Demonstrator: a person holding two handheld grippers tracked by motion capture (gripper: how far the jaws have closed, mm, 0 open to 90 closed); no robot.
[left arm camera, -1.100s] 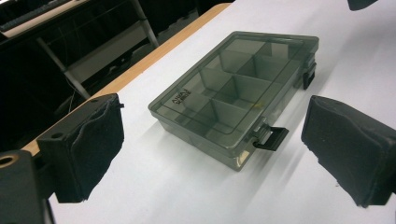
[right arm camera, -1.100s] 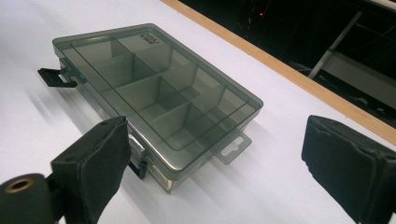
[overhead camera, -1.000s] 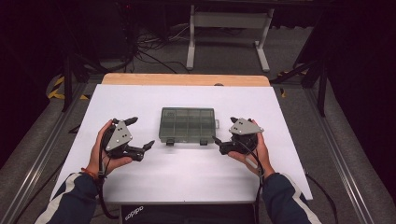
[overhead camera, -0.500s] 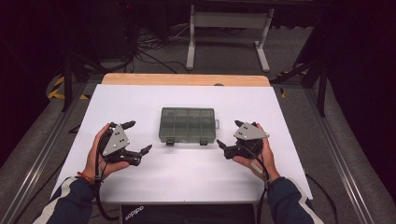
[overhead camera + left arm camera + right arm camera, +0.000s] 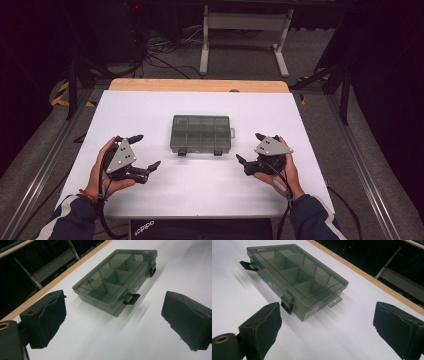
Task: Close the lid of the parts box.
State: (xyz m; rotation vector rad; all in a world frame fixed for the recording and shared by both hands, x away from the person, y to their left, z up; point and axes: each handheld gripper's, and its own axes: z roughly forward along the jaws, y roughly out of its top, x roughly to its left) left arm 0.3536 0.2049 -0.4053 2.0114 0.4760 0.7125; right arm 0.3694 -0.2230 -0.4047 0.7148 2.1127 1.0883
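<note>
A smoke-grey clear compartment box lies shut in the middle of the white table top. It has two black latches on its near side. The left latch sticks out, flipped open; the right latch lies flat against the wall. The compartments look empty. My left gripper is held left of the box, open, jaws pointing toward it with nothing between them. To the right of the box my right gripper is open too and holds nothing. The box lies beyond the left gripper, and the box beyond the right gripper.
A wooden strip edges the table's far side. Metal rails run along both sides of the table. Beyond it are a white stand and cables on the dark floor. Bare white surface surrounds the box.
Both hands have drawn back a little from the box toward the table's near edge. The jaws of both grippers stay open. The box has not moved.
</note>
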